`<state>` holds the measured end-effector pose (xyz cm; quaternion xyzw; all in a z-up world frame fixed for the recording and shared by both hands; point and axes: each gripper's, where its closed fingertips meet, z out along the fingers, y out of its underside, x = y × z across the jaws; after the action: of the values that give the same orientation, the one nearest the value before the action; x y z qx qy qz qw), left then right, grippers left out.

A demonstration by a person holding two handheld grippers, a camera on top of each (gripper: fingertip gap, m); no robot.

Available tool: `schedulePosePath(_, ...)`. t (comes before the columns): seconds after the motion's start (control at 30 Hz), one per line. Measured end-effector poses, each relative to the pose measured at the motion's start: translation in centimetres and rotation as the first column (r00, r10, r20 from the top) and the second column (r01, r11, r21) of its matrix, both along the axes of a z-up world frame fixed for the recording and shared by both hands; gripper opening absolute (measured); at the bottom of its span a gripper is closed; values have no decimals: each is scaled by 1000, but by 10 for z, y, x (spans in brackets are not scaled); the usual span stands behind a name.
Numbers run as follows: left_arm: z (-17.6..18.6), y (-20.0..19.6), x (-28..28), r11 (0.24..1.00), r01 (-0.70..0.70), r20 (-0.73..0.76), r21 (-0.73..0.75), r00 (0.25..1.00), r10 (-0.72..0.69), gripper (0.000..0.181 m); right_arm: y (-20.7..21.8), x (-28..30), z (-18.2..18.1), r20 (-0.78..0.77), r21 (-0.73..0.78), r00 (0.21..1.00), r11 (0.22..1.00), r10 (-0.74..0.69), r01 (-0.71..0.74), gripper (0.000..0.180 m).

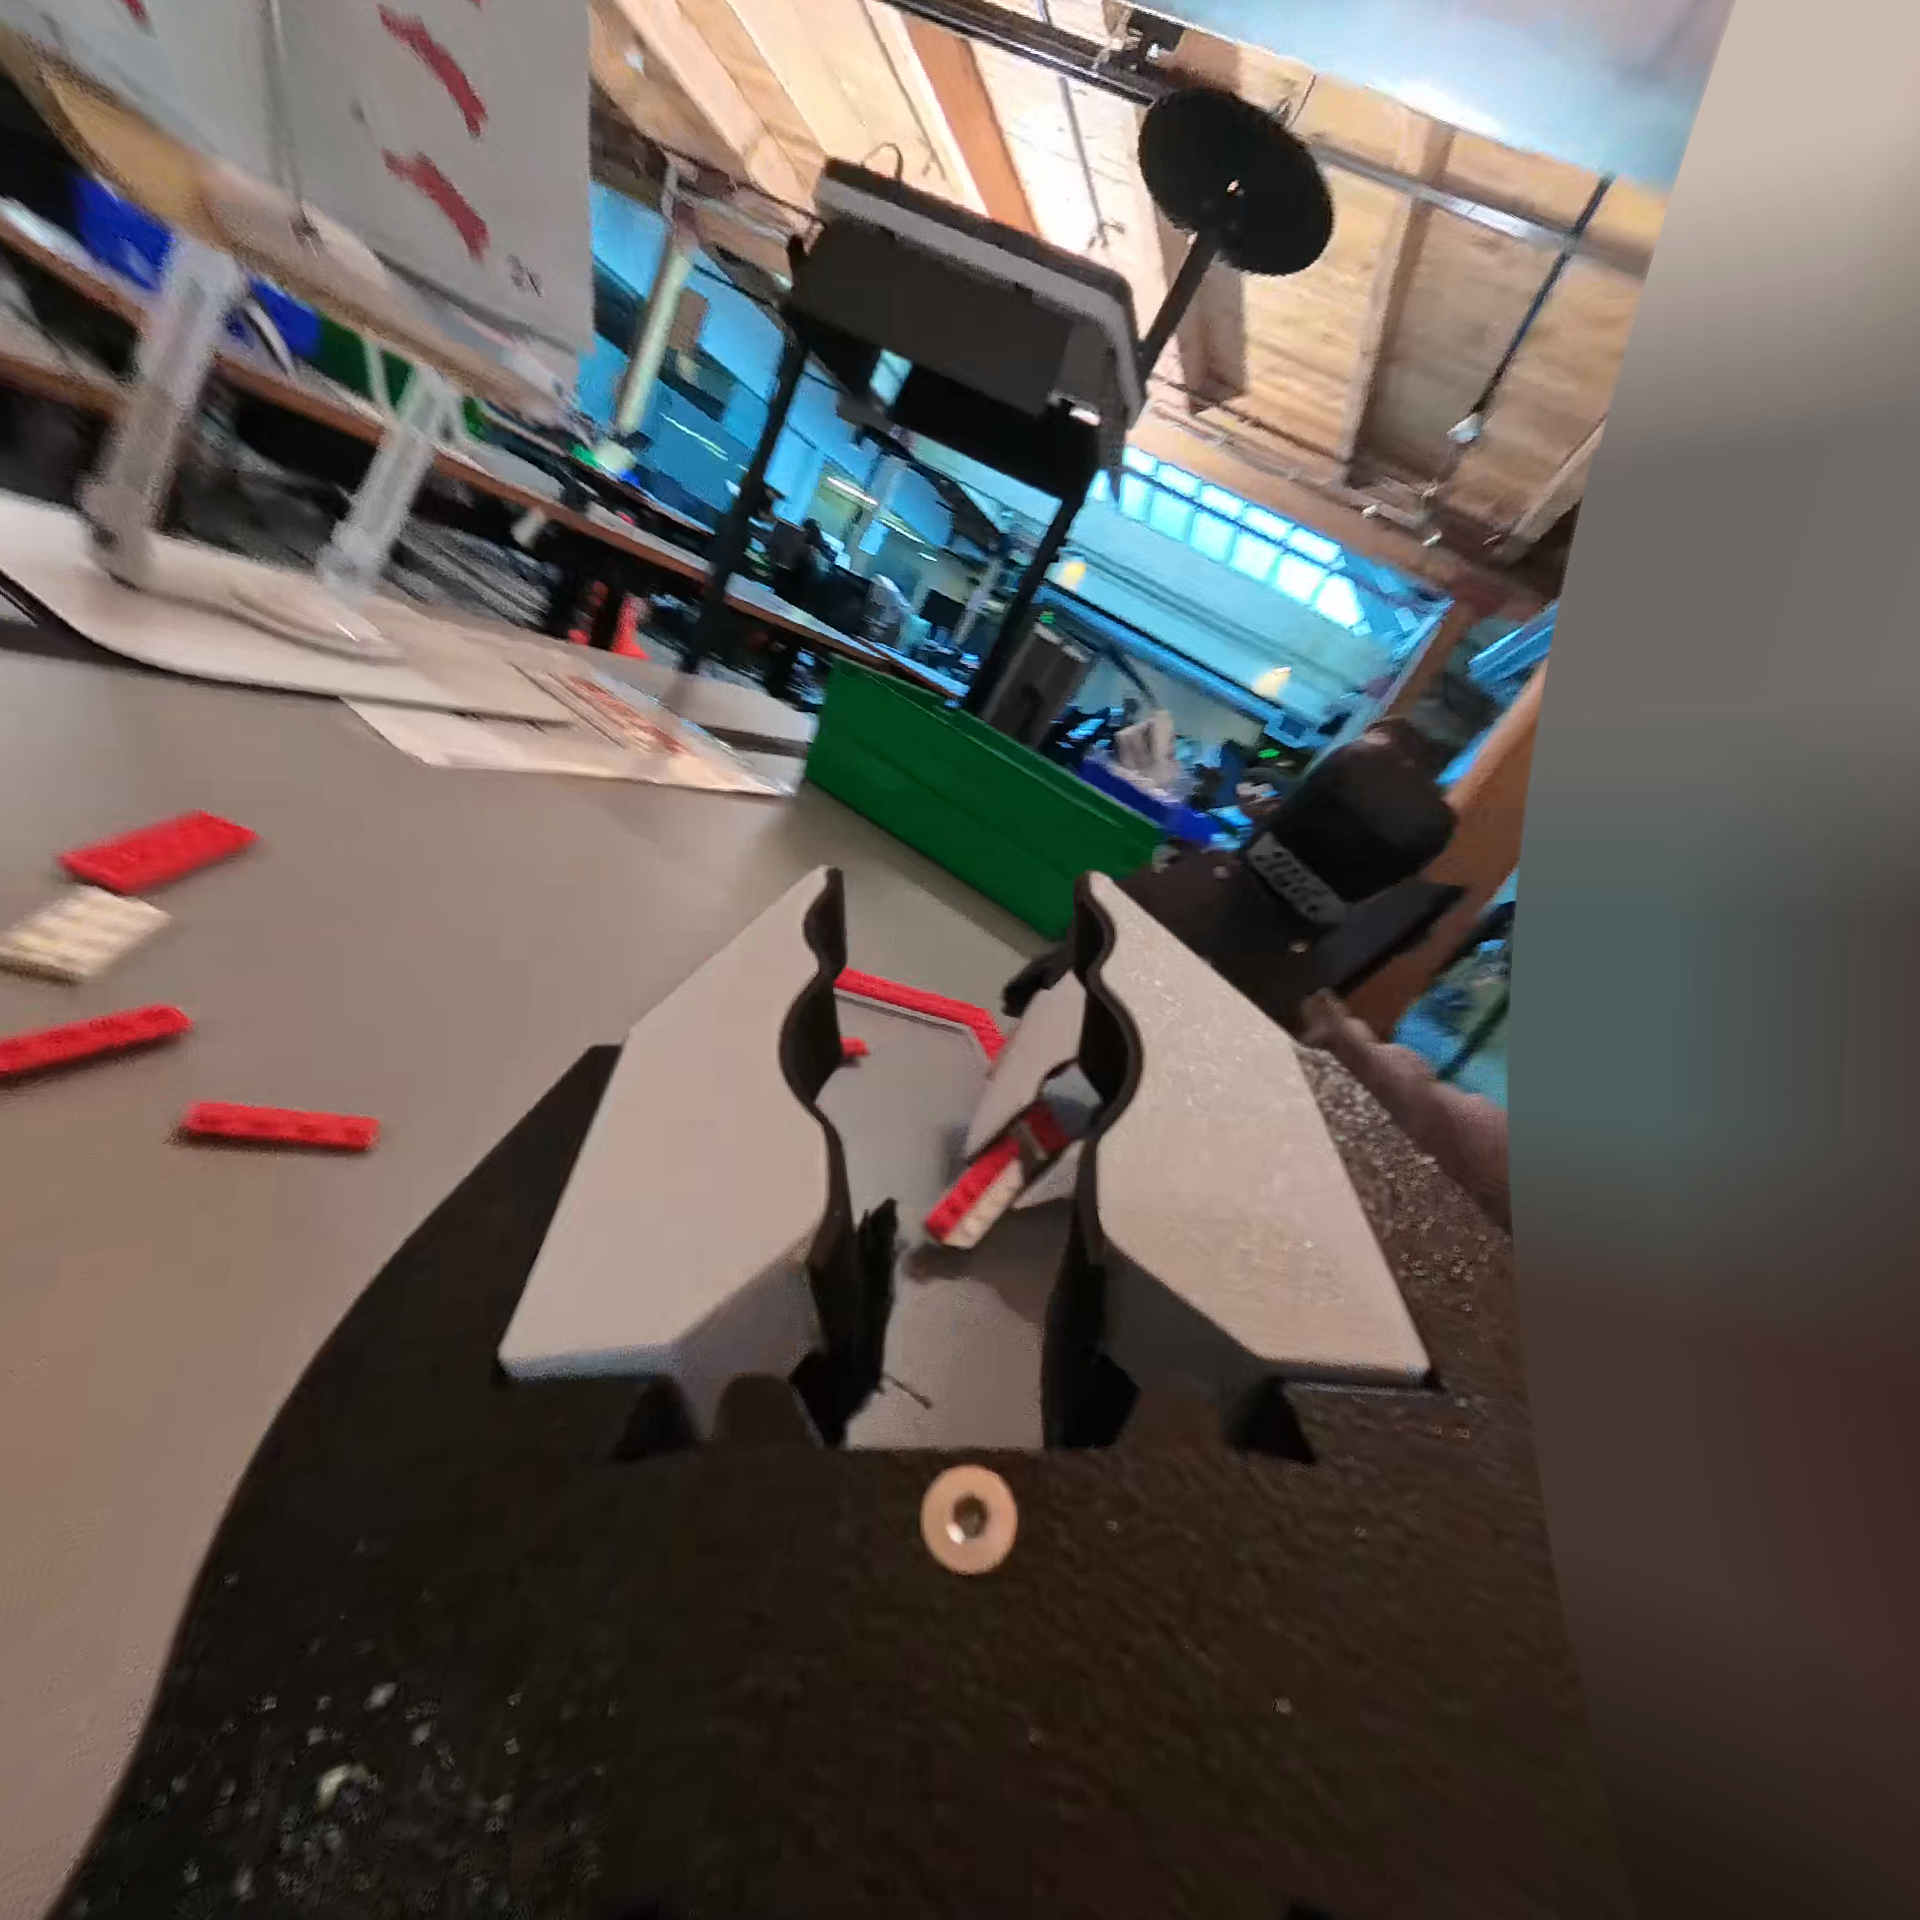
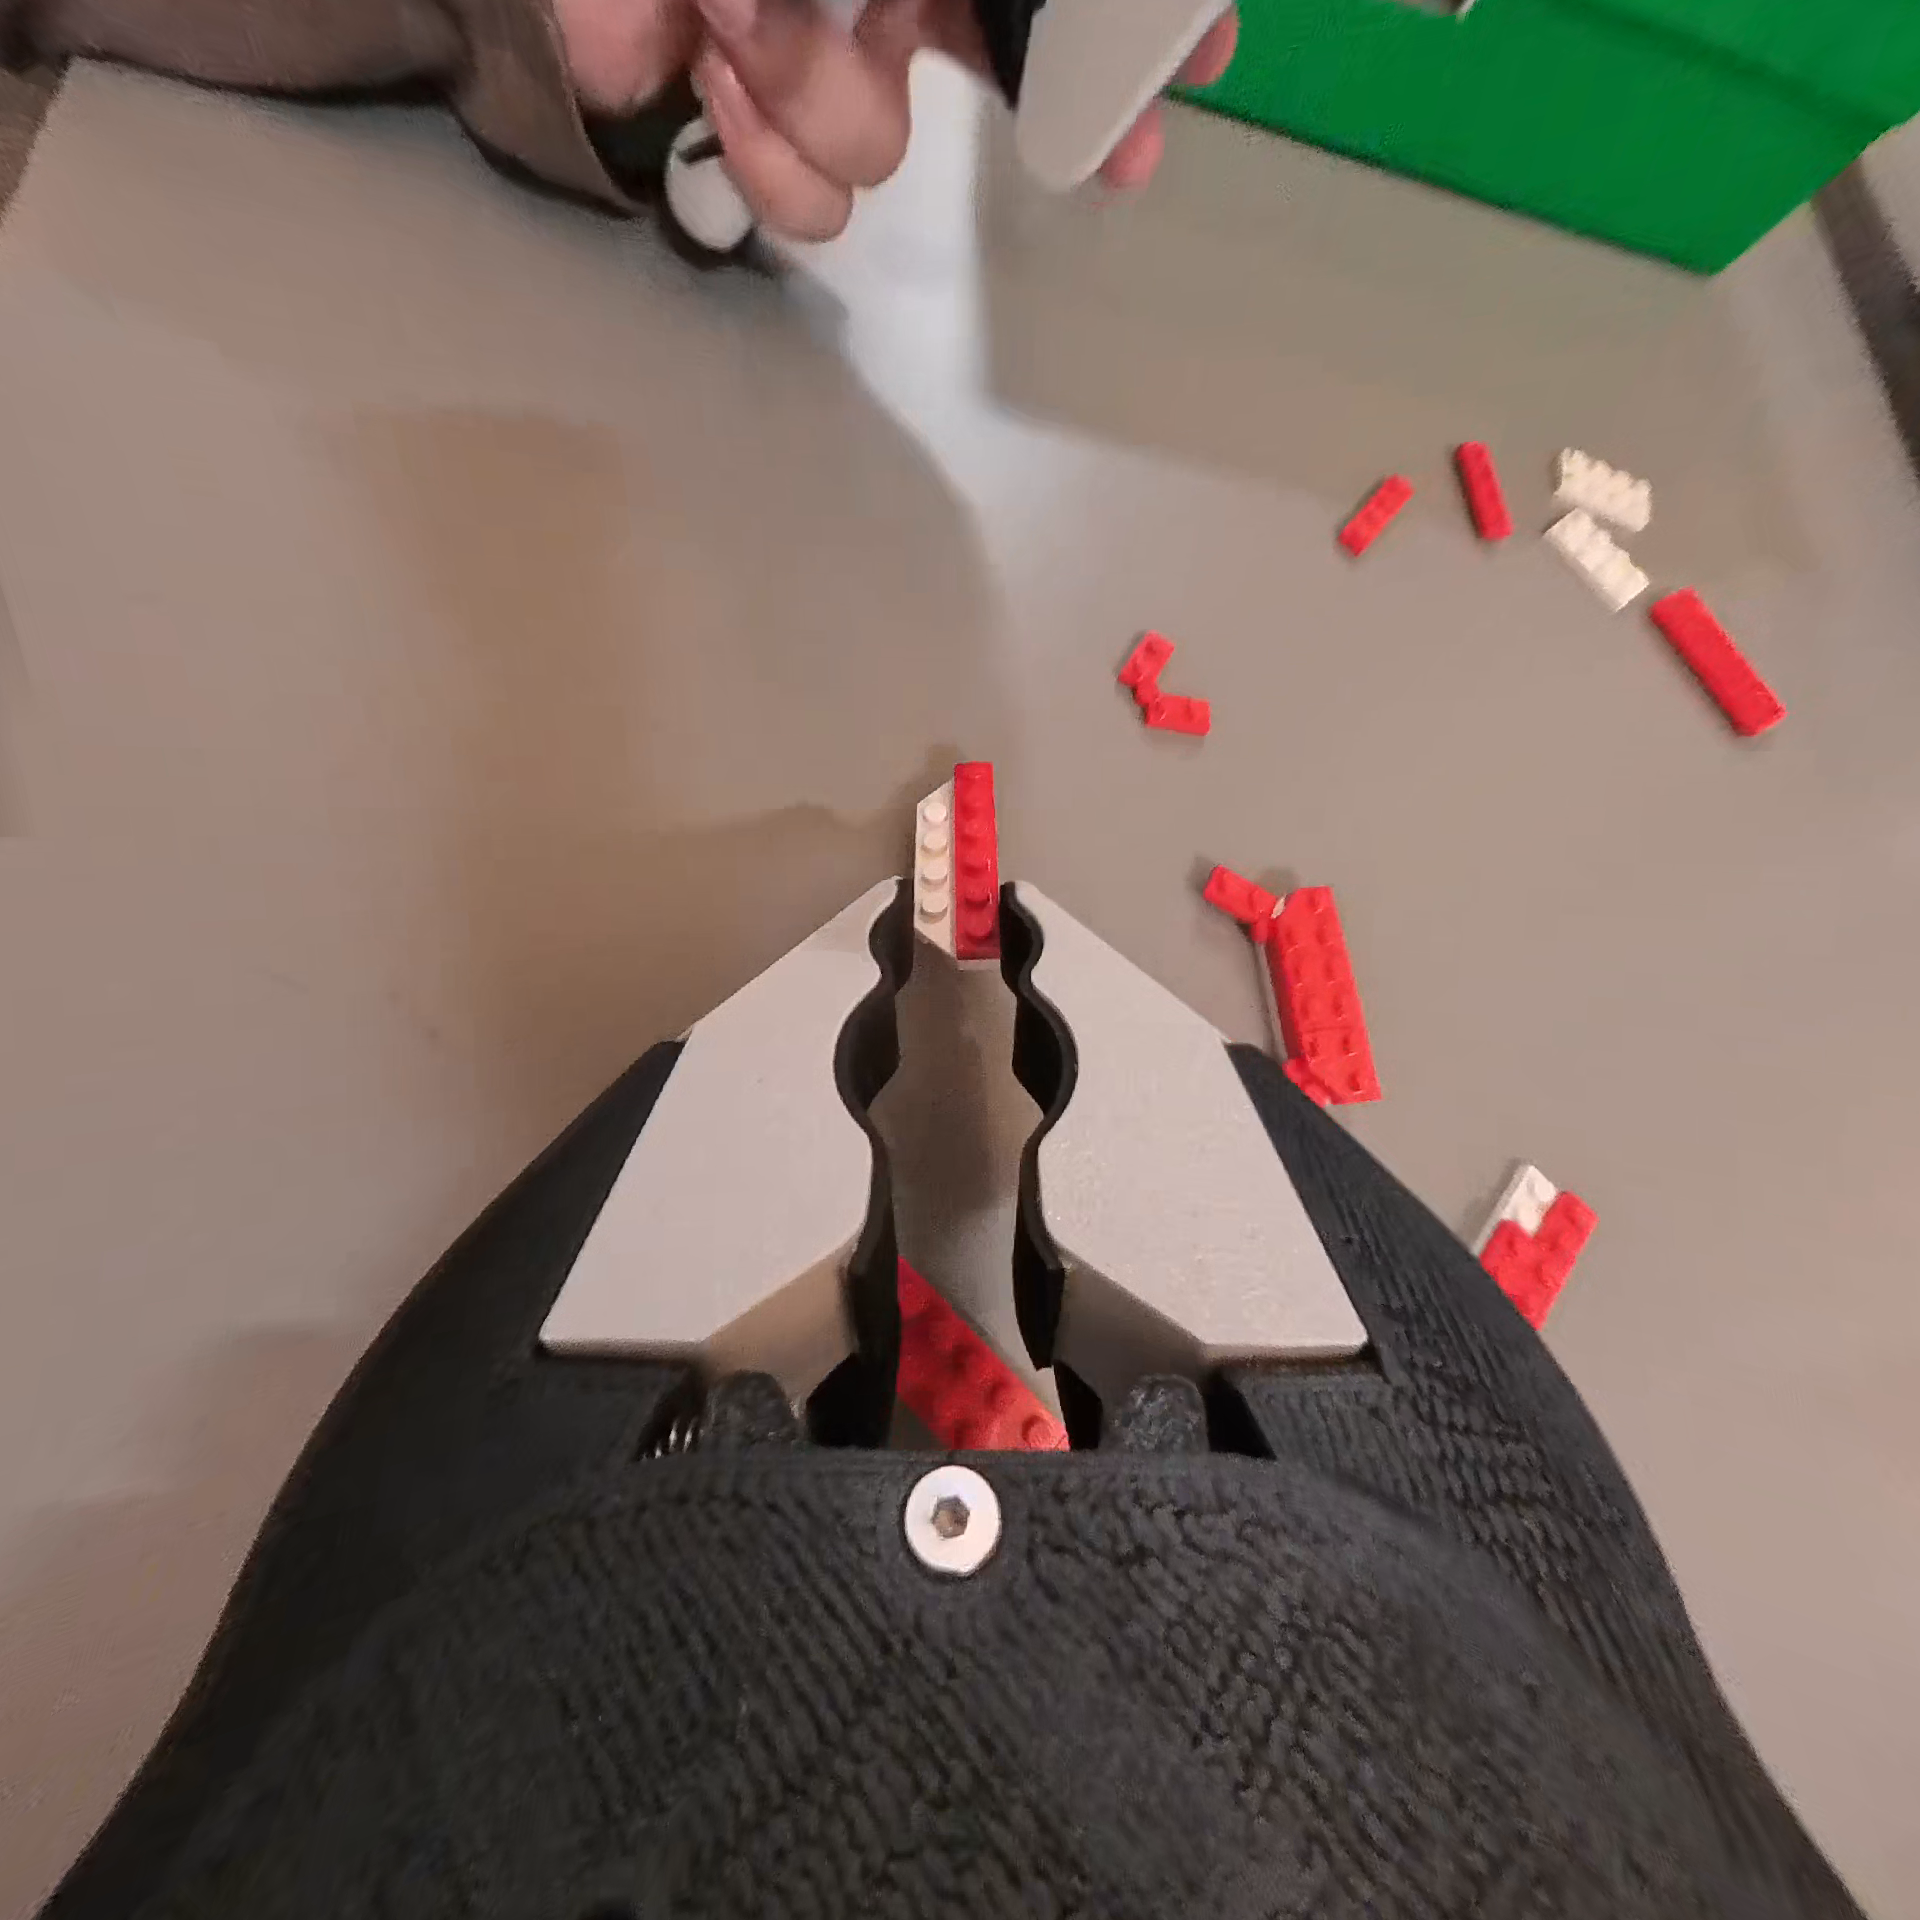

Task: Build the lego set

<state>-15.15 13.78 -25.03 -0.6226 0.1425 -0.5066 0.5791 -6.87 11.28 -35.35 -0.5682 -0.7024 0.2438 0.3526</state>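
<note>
My right gripper [image 2: 954, 899] is shut on a small red and white stack of plates [image 2: 961, 857], held on edge just above the grey table [image 2: 468, 675]. My left gripper [image 1: 958, 894] is open and empty, raised above the table and tilted. Between its fingers I see the right gripper's grey fingers [image 1: 1023, 1070] holding the red and white stack [image 1: 982, 1190]. Loose red plates [image 1: 156, 850] and a white plate [image 1: 78, 932] lie to the left. In the right wrist view a red assembly [image 2: 1320, 997], red plates [image 2: 1714, 660] and white plates [image 2: 1595, 540] lie to the right.
A green bin [image 2: 1558, 125] stands at the far right of the table and also shows in the left wrist view [image 1: 966, 800]. Papers [image 1: 582, 717] and a black stand [image 1: 935, 416] are at the back. A hand [image 2: 790, 114] holds the blurred other gripper. Left tips to right tips: about 15 centimeters.
</note>
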Motion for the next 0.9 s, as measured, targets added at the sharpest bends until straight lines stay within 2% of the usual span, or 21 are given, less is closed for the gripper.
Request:
schedulePosePath(0.03,1,1,-1,998,-45,-43,50,998,47,42,0,1,-3,15,-3,1000,1000,0,0,14)
schedulePosePath(0.13,2,2,-1,963,-162,-174,215,964,201,43,0,3,-8,52,0,999,1000,8,-8,14)
schedulePosePath(0.2,1,-4,6,945,-147,-229,292,949,218,27,0,3,-10,66,12,998,1000,20,-21,14)
schedulePosePath(0.33,-3,-5,12,945,-121,-268,305,941,207,27,2,5,-14,102,-1,994,1000,31,-31,14)
schedulePosePath(0.5,-4,0,6,897,-190,-320,399,888,330,27,10,3,-9,61,37,998,999,5,-7,24)
schedulePosePath(0.6,-2,2,1,849,-238,-335,471,843,421,29,20,-1,6,-42,95,999,995,-19,23,32)
schedulePosePath(0.7,3,2,-5,798,-278,-321,534,806,497,30,43,3,35,-241,178,967,976,-79,124,38)
schedulePosePath(0.8,6,2,-10,772,-303,-310,558,787,533,30,71,25,71,-469,266,871,916,-149,299,40)
schedulePosePath(0.9,9,4,-16,742,-333,-298,582,761,576,30,90,58,99,-632,351,756,808,-169,474,40)
